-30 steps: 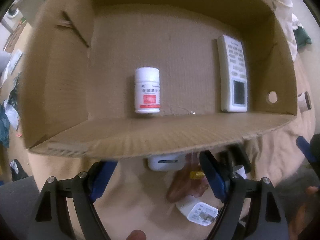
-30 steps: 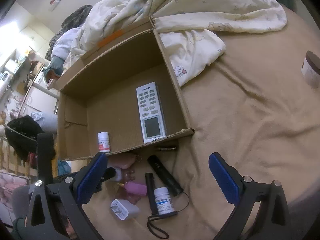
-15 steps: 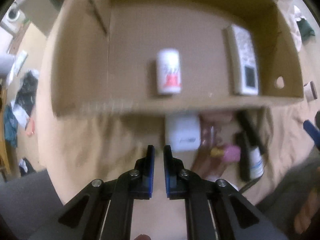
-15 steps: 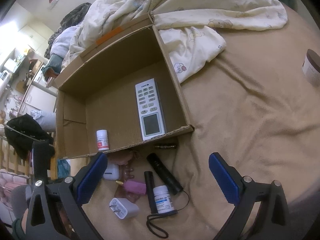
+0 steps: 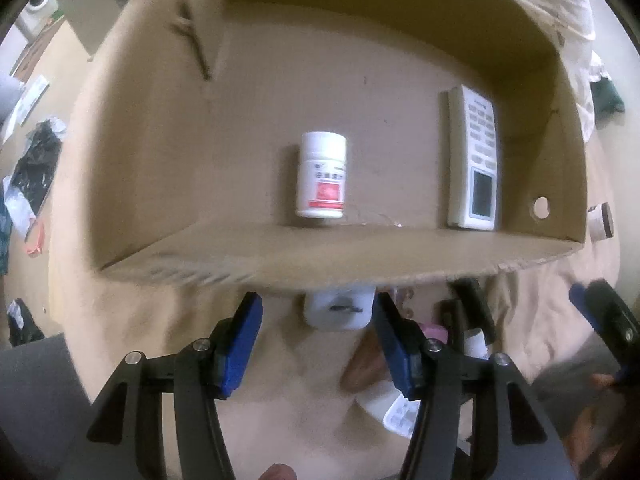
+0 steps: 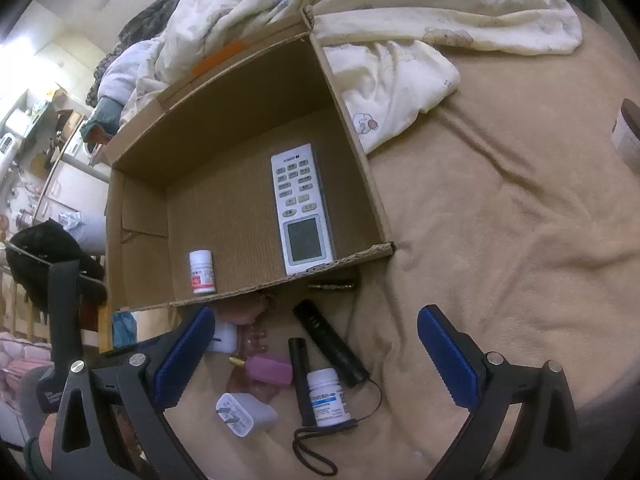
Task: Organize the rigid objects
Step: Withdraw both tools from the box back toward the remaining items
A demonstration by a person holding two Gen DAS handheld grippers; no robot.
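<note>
The left tool (image 5: 316, 344) was opening, its pads pressing on nothing, the white charger block (image 5: 339, 312) just ahead on the bed against the cardboard box (image 5: 360, 256). Light, stiff and smooth, it likely wanted a grip across its flat sides. The box wall crowded it. The right tool (image 6: 316, 356) hung released above the flashlight (image 6: 330, 344).

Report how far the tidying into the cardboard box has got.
Done: a red-labelled pill bottle and a remote lie in the cardboard box. In hand: nothing; the left gripper is opening near a white charger, and the right gripper is open. Left on the blanket: two chargers, a blue-labelled bottle, a flashlight and a pink item.
</note>
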